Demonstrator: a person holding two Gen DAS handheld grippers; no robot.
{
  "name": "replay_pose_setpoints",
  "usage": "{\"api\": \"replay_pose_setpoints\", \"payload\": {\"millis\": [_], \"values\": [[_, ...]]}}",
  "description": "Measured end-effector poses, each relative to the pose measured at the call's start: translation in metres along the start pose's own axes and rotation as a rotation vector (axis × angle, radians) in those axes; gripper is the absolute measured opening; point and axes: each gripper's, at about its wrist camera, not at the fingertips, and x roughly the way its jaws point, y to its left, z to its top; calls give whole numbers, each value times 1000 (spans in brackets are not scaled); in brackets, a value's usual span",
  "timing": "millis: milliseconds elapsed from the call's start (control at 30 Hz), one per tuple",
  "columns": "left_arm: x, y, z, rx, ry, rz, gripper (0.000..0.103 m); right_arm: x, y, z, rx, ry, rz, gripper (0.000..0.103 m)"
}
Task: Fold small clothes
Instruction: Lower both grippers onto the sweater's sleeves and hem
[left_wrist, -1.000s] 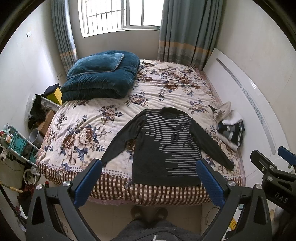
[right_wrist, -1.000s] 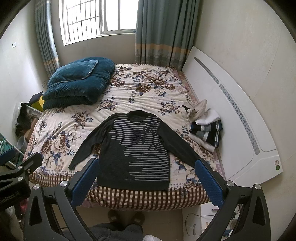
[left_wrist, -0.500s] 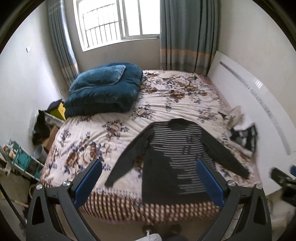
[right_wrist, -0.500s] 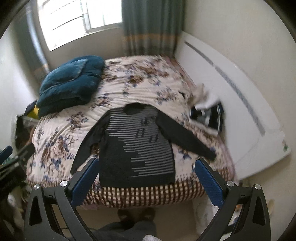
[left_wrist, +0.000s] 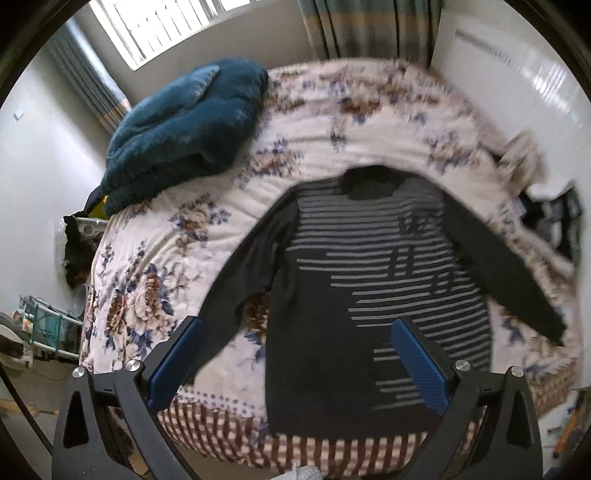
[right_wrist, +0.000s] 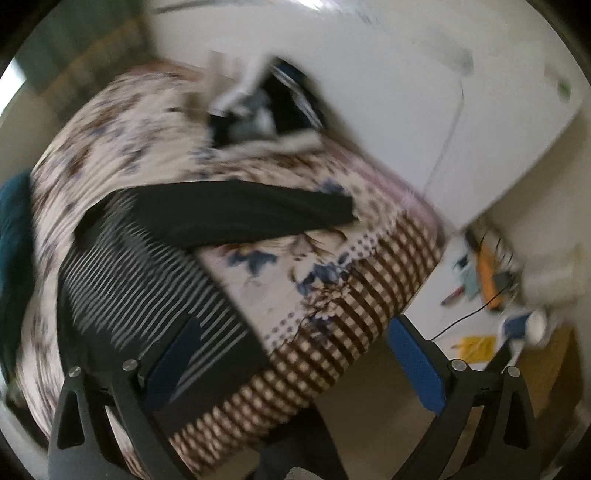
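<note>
Both tongs nearer sweater (left_wrist: 373, 280), empty, parted

Black frames, silver screws, blue ribbed fingers (left_wrist: 419, 360) (right_wrist: 415, 363).

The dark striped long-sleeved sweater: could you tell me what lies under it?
The dark striped long-sleeved sweater lies flat on the floral bedsheet; its hem reaches the checked border. Anything beneath its body is covered.
</note>
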Motion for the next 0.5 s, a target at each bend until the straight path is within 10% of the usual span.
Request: {"api": "replay_pose_setpoints", "payload": {"millis": [200, 500], "values": [[110, -57, 10, -10, 151, 22, 103, 169, -83, 66, 339, 138, 41, 79], [234, -97, 6, -34, 276, 12, 103, 352, -150, 106, 760, 224, 206, 75]]}}
